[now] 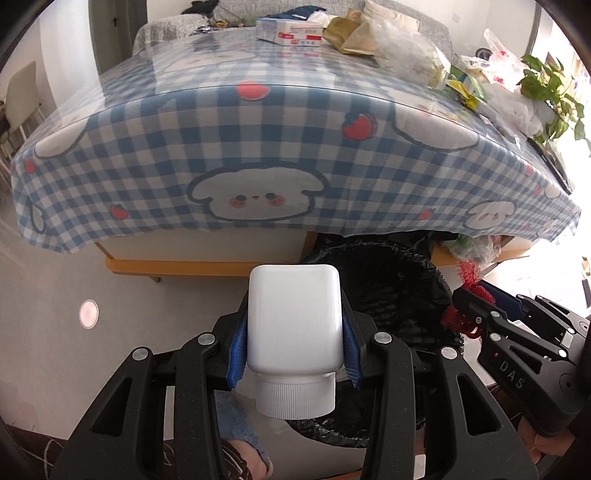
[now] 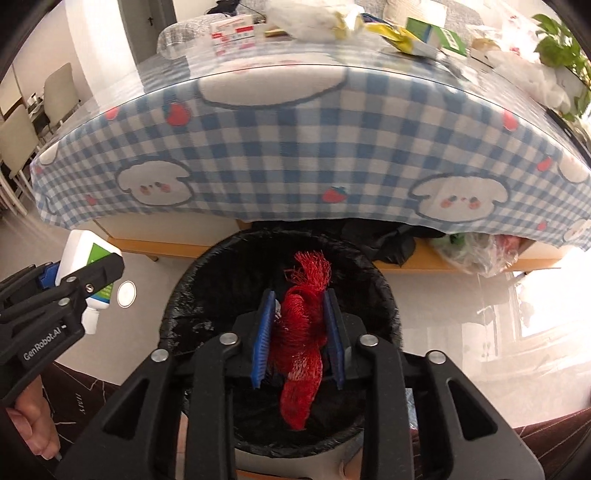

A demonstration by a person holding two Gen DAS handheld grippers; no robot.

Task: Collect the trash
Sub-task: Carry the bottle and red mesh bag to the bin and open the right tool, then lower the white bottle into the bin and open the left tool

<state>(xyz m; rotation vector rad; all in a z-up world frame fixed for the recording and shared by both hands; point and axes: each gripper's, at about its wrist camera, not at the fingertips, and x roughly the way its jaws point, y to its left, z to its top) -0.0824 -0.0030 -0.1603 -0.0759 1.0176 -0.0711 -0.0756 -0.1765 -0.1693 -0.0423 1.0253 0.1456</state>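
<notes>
My left gripper [image 1: 294, 325] is shut on a white plastic bottle [image 1: 294, 317], cap toward the camera, held above the floor just left of the black-lined trash bin [image 1: 391, 273]. In the right wrist view the bottle [image 2: 83, 258] shows a green label in the left gripper [image 2: 88, 273]. My right gripper [image 2: 299, 317] is shut on a red mesh net bag [image 2: 301, 332] and holds it directly over the open bin [image 2: 207, 266]. The net [image 1: 467, 275] and right gripper [image 1: 476, 295] also show at the right of the left wrist view.
A table with a blue checked cloth [image 1: 258, 147] stands behind the bin. On its far side lie a tissue box [image 1: 290, 33], plastic bags [image 1: 406, 48], wrappers [image 2: 406, 40] and a green carton [image 2: 439, 37]. A potted plant [image 1: 550, 88] is at right, chairs [image 2: 22, 133] at left.
</notes>
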